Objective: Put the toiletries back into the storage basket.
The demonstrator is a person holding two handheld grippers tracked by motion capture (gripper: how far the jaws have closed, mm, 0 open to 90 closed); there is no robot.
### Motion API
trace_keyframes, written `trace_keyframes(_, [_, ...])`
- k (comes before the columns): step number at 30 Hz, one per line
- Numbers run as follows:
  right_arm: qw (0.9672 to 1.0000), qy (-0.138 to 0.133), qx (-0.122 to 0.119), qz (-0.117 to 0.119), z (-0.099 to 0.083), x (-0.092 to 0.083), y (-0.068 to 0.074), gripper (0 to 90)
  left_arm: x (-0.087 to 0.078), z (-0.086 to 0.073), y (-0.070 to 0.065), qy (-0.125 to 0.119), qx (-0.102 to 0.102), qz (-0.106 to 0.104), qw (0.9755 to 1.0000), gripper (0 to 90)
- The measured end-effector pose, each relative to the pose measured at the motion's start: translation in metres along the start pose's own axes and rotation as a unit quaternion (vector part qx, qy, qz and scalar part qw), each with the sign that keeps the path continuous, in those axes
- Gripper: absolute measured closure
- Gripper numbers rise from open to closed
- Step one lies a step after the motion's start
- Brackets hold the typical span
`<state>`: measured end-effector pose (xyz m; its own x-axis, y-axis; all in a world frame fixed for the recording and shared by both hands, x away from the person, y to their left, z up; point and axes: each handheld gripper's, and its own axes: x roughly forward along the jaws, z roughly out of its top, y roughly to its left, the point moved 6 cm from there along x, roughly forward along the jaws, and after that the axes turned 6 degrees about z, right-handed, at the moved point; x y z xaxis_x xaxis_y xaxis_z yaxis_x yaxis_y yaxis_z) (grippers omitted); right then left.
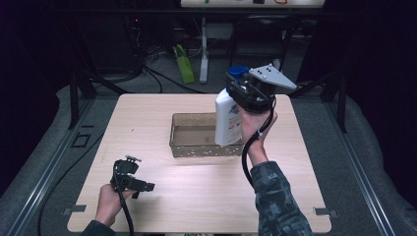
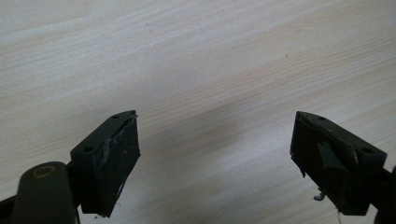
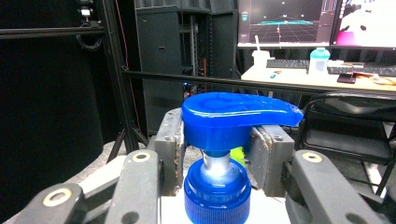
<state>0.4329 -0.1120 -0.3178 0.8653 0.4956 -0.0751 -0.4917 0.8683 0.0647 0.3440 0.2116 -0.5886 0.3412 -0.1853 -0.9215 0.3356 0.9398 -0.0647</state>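
Wooden table (image 1: 162, 196) under dim light: the right gripper (image 1: 246, 93), jaws pinching the neck under the blue pump, holds a white bottle (image 1: 227, 118) upright above the tray (image 1: 189, 147), nozzle pointing away; it could swing or slip from this narrow grip; left gripper (image 1: 129, 178) rests spread, empty.

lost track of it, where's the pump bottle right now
In the high view the pump bottle is held upright by the right gripper over the right end of the mesh tray.
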Motion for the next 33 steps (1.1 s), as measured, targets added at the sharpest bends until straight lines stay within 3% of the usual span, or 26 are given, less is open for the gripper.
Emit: trace_keyframes(33, [0.9996,0.019,0.014,-0.011,-0.023,0.028,-0.007,59.2,0.001,0.001,0.0,0.001,0.006,0.0,1.0,15.3])
